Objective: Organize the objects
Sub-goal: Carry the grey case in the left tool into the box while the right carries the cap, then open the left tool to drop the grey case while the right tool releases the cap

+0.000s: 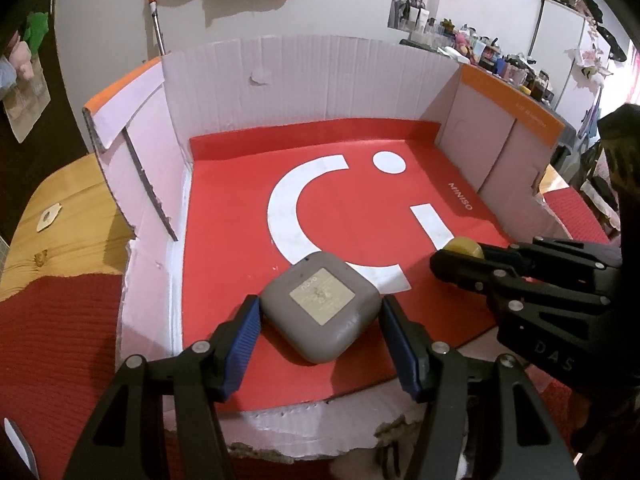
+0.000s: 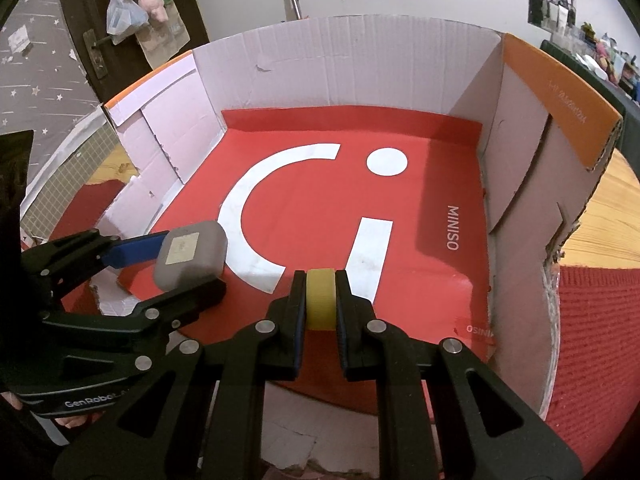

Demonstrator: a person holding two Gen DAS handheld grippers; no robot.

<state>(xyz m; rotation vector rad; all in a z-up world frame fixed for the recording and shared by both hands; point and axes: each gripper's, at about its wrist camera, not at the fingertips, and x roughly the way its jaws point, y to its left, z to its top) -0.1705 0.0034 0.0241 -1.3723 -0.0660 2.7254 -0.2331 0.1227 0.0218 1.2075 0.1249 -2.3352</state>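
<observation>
We pinch the grey case [image 1: 320,306] in our left gripper [image 1: 320,322] and the yellow roll [image 2: 321,298] in our right gripper [image 2: 321,300], both low over the box's [image 1: 312,76] red liner [image 1: 232,184], likely to set them inside

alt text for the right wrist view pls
The right hand-held gripper is shut on a small yellow roll over an open cardboard box with a red Miniso liner. At left, the left hand-held gripper holds a grey rounded case.
</observation>
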